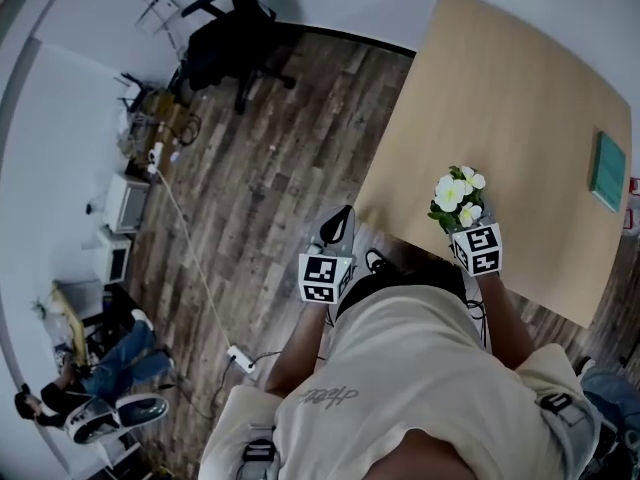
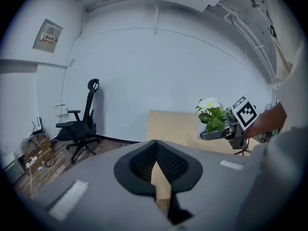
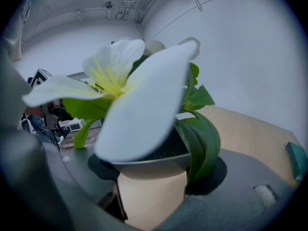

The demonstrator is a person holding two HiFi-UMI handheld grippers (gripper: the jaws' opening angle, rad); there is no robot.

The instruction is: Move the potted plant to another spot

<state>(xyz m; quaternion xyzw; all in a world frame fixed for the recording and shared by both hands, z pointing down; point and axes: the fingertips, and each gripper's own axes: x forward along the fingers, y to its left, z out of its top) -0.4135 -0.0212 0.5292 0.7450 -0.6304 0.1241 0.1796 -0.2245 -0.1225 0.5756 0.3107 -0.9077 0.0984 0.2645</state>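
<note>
The potted plant point(image 1: 458, 196), with white flowers and green leaves, sits in my right gripper point(image 1: 462, 226) at the near edge of the wooden table point(image 1: 500, 98). In the right gripper view the jaws press both sides of the pot point(image 3: 154, 165), and a big white flower point(image 3: 139, 95) fills the frame. The left gripper view shows the plant point(image 2: 211, 114) and the right gripper point(image 2: 214, 134) to the right, in front of the table point(image 2: 173, 124). My left gripper point(image 1: 338, 218) hangs over the floor left of the table, its tips together point(image 2: 155, 146) and holding nothing.
A teal flat object point(image 1: 607, 171) lies at the table's right edge. A black office chair point(image 1: 235, 43) stands on the wood floor at the back. A power strip with a cable point(image 1: 240, 358) lies on the floor. Boxes and a seated person point(image 1: 90, 383) line the left wall.
</note>
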